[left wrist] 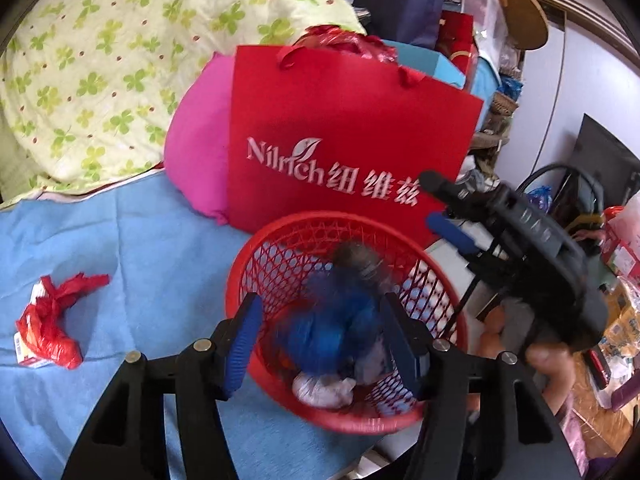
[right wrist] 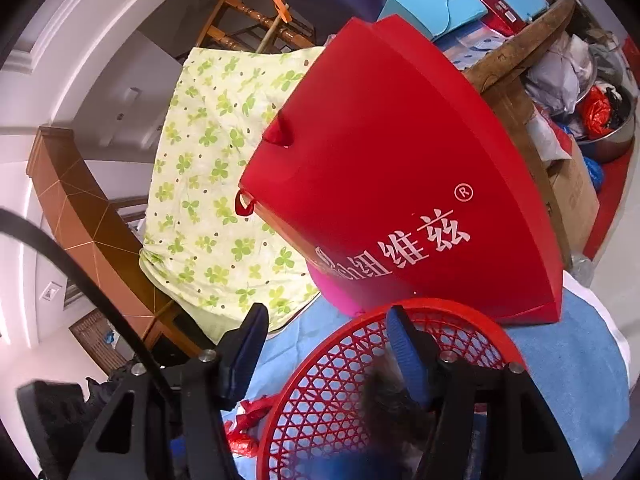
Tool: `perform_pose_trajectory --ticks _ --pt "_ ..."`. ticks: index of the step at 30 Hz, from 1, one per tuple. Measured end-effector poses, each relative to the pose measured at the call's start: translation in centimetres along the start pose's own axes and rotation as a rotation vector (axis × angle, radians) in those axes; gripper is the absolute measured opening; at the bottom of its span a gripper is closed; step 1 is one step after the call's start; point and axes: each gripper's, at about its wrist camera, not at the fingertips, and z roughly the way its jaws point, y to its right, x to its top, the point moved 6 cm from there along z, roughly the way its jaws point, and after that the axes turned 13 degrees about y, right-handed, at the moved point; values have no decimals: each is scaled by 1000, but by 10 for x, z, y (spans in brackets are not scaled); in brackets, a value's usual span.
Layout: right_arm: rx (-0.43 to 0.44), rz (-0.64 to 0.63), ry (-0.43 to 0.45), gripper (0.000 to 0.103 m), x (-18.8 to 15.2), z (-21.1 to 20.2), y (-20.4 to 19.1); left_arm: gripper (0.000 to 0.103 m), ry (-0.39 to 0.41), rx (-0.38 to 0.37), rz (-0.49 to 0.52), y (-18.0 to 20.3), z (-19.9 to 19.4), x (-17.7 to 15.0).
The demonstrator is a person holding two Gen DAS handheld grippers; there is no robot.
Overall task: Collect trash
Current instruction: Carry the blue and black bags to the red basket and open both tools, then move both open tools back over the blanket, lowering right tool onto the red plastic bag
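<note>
My left gripper point(left wrist: 320, 344) hangs over the red mesh basket point(left wrist: 280, 240), jaws parted; the blue crumpled trash point(left wrist: 340, 320) is blurred between them and I cannot tell whether the pads touch it, nor which way its long axis runs. My right gripper point(right wrist: 324, 344) is open at the basket's rim, nothing gripped. A red plastic scrap point(left wrist: 52, 324) lies lengthwise on the blue sheet point(left wrist: 140, 240). Behind stands a red gift bag point(left wrist: 344, 128), with cluttered furniture around.

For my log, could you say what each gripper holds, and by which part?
Neither grips anything: left gripper and right gripper stand open; a blurred blue bundle is loose over the red plastic mesh basket.
</note>
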Motion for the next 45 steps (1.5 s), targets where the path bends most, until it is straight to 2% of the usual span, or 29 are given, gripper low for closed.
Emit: perform_pose_trajectory --ticks 5,9,12,17,20,22,26,31,38,42,45 --pt "10 -12 -1 65 -3 1 -7 62 0 76 2 -29 -23 -18" --pt "43 -83 12 65 -10 1 -28 62 -22 156 -39 -68 -49 -40" --pt "112 -142 30 65 -18 0 -54 62 -25 233 -79 -105 -75 -57" --pt "279 -253 59 65 -40 -8 -108 62 -28 392 -140 -169 -124 -87" --pt "378 -325 34 65 -65 -10 -141 62 -28 476 -204 -208 -151 -105" --pt "414 -377 -13 65 -88 -5 -160 62 -26 518 -252 -229 -165 -115" --pt "426 -422 -133 65 -132 15 -182 62 -16 570 -309 -256 -180 -129" --pt "388 -396 -323 65 -184 48 -189 62 -1 582 -334 -272 -180 -134" --pt "326 -347 -627 65 -267 107 -186 62 -20 583 -357 -300 -174 -146" --pt "317 -384 -709 66 -310 133 -191 62 -16 598 -359 -325 -166 -142" --pt "317 -458 -738 66 -338 150 -198 62 -17 627 -359 -352 -155 -139"
